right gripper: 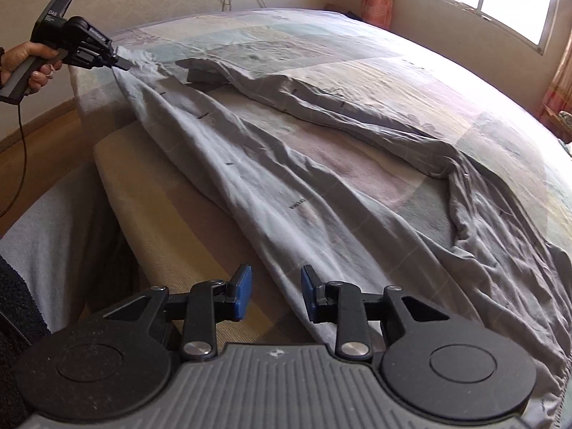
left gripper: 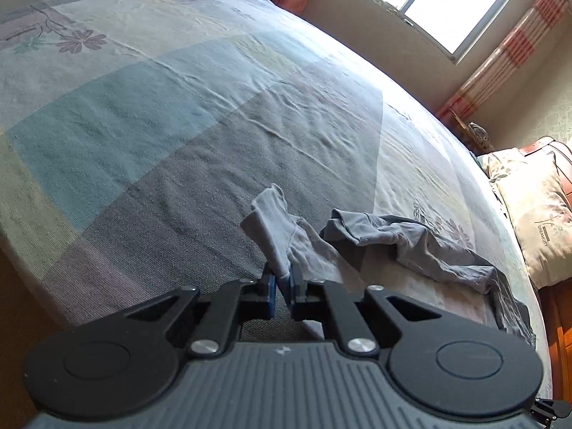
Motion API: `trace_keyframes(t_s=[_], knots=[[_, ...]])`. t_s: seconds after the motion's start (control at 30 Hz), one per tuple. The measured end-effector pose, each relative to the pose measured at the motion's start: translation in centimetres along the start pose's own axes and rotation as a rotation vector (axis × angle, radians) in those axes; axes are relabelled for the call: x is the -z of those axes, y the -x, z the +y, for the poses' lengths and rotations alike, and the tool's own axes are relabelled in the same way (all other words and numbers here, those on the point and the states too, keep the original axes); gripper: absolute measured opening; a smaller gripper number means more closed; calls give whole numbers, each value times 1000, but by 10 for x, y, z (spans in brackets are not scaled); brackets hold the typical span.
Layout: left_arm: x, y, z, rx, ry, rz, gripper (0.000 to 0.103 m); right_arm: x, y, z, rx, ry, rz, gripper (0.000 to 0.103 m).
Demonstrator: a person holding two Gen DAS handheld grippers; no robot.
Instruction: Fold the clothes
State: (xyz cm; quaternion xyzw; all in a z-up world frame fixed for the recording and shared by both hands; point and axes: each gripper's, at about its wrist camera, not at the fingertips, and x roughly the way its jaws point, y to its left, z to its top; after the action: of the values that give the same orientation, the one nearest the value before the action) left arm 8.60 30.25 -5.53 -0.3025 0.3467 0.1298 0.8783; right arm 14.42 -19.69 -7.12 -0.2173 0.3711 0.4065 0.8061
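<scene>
One grey garment (right gripper: pixel 321 186), a pair of long trousers with small dark printed marks, lies across the bed (right gripper: pixel 357 53), which serves as the landmark here. Its two legs run from the near edge of the bed toward the far corner: one leg lies along the edge, the other (right gripper: pixel 357 107) further in toward the middle, with a strip of bare bedspread between them. The waist part is bunched at the near right of the bed.

There are two hand-held grippers. The left hand-held gripper (left gripper: pixel 282 282) has its jaws closed tight on the cuff end of one trouser leg (left gripper: pixel 271 228), the cloth standing up between the blue pads and lifted off the bed. From the right wrist camera the same gripper (right gripper: pixel 119 62) shows at the far left corner of the bed, held in a person's hand (right gripper: pixel 32 68), with a dark cable (right gripper: pixel 21 164) hanging from it toward the floor. The right hand-held gripper (right gripper: pixel 275 295) stands open over the near edge of the bed, its pads apart with nothing pinched; the trouser leg's edge lies just below and past it.

On the bed there is also one patterned pillow (left gripper: pixel 536 214), at the head end, well apart from the garment. Beyond the bed is one window (left gripper: pixel 429 0) with a striped curtain (left gripper: pixel 500 57) on each side, two in all. The person's light trouser leg (right gripper: pixel 53 236) and a dark sleeve (right gripper: pixel 14 314) are beside the near edge of the bed.

Nothing lies between the open gripper and the cloth.
</scene>
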Motion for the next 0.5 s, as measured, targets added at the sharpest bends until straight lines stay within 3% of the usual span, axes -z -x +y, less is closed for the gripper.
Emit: trace_keyframes(t_s=[0.2, 0.3, 0.4, 0.43, 0.5], knots=[[0, -1, 0, -17, -3, 22, 6, -12, -31, 10, -89, 113, 91, 33], [-4, -5, -1, -18, -4, 28, 6, -13, -29, 11, -9, 152, 101, 30], [-7, -9, -2, -19, -11, 35, 6, -15, -17, 14, -135, 119, 62, 29], [-8, -10, -2, -19, -11, 37, 6, -14, -20, 19, -132, 139, 74, 28], [-9, -13, -2, -19, -5, 41, 6, -10, -33, 26, -31, 202, 124, 28]])
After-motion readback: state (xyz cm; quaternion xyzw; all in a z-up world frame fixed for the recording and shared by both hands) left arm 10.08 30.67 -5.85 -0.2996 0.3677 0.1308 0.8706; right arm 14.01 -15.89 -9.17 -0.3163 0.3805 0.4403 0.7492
